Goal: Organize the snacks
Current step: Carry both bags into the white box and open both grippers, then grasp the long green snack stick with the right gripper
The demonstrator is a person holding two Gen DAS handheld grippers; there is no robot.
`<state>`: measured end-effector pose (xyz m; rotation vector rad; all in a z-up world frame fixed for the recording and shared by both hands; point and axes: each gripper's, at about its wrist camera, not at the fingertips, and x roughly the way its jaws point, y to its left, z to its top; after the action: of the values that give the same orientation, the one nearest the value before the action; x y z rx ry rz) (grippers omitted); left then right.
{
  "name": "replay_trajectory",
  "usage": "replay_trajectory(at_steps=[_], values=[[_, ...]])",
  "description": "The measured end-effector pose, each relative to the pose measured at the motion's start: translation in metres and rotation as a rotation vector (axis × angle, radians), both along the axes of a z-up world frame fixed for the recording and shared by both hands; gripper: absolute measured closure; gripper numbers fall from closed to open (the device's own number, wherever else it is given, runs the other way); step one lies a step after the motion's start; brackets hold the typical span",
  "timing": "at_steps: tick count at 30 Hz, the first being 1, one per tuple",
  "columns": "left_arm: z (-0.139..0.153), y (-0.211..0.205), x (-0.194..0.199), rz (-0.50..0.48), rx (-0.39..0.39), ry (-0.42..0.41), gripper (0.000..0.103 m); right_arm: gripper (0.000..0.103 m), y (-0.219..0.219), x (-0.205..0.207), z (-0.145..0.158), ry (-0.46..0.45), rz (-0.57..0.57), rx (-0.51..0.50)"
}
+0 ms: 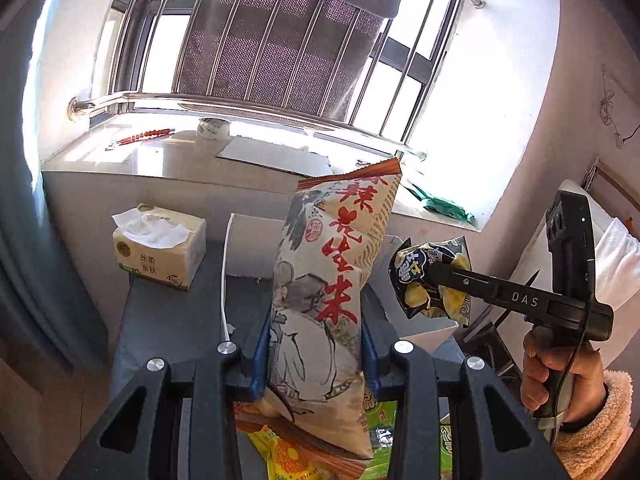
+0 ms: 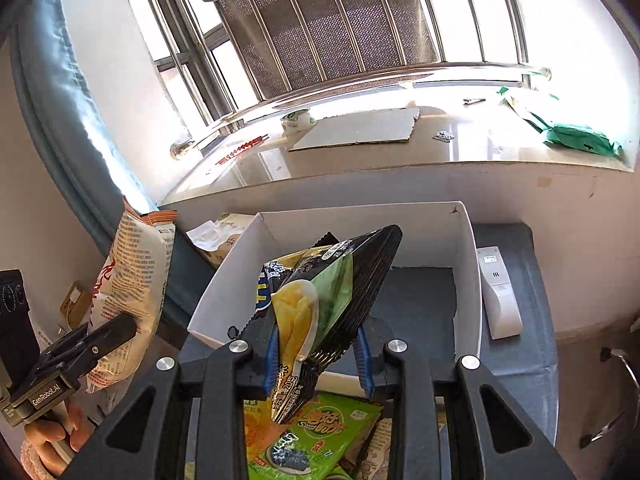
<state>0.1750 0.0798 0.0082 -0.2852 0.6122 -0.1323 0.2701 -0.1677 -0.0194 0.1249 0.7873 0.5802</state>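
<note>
My left gripper (image 1: 316, 360) is shut on a tall cream peanut bag with red characters (image 1: 328, 280), held upright above the table; it also shows in the right wrist view (image 2: 136, 280). My right gripper (image 2: 318, 354) is shut on a black chip bag with a yellow and green picture (image 2: 320, 300), held over the near edge of the white open box (image 2: 468, 280). In the left wrist view the chip bag (image 1: 432, 280) hangs to the right of the peanut bag. More snack packs, a green one (image 2: 336, 428) and a yellow one (image 1: 288, 456), lie below the grippers.
A tissue box (image 1: 160, 248) stands on the dark table (image 1: 176, 320) at the left. A white remote-like device (image 2: 498, 296) lies right of the box. Behind is a windowsill (image 2: 400, 156) with cardboard, a tape roll and a green packet (image 2: 576, 136).
</note>
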Motion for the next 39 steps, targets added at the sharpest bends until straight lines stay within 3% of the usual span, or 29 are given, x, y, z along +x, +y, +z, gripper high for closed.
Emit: replay_trajectory(at_steps=[4,5,6,7,8,9,12,16,18,22,25,31,35,39], values=[[-0.006,-0.012,0.063,0.025,0.013,0.057,0.061,0.068,-0.003,0.043,-0.009,0.049,-0.010,-0.026],[-0.008,-0.014,0.075,0.029,0.023,0.070,0.058,0.066,-0.004,0.052,-0.013,0.072,-0.013,-0.025],[-0.010,-0.016,0.086,0.038,0.035,0.088,0.049,0.061,-0.006,0.061,-0.015,0.087,-0.028,-0.021],[-0.012,-0.019,0.095,0.050,0.055,0.112,0.039,0.035,-0.008,0.068,-0.018,0.106,-0.041,-0.013],[-0.014,-0.020,0.100,0.059,0.072,0.125,0.014,0.007,-0.010,0.074,-0.020,0.125,-0.051,0.002],[-0.015,-0.021,0.101,0.068,0.086,0.131,0.000,0.001,-0.014,0.077,-0.021,0.140,-0.065,0.023],[-0.014,-0.023,0.092,0.069,0.107,0.114,0.000,0.000,-0.026,0.069,-0.017,0.100,-0.079,0.082],[-0.004,-0.017,0.060,0.109,0.124,0.052,0.000,0.000,-0.041,0.042,-0.008,0.018,-0.076,0.084],[0.005,-0.010,0.039,0.161,0.100,-0.006,0.000,0.000,-0.047,0.026,-0.004,0.010,-0.053,0.092],[0.018,-0.007,-0.009,0.134,0.064,-0.068,0.000,0.000,-0.065,-0.018,0.003,0.002,0.021,0.156],[0.018,-0.014,-0.044,0.072,0.052,-0.039,0.000,0.000,-0.077,-0.062,0.007,-0.048,0.066,0.188],[-0.007,-0.015,-0.112,0.048,-0.043,-0.023,0.000,0.000,-0.088,-0.146,-0.008,-0.171,0.093,0.077],[-0.036,-0.017,-0.144,0.070,-0.064,0.023,0.000,0.000,-0.098,-0.181,-0.033,-0.134,0.082,0.069],[-0.060,-0.025,-0.162,0.079,-0.037,0.081,0.000,0.000,-0.102,-0.198,-0.056,-0.038,0.077,0.079]])
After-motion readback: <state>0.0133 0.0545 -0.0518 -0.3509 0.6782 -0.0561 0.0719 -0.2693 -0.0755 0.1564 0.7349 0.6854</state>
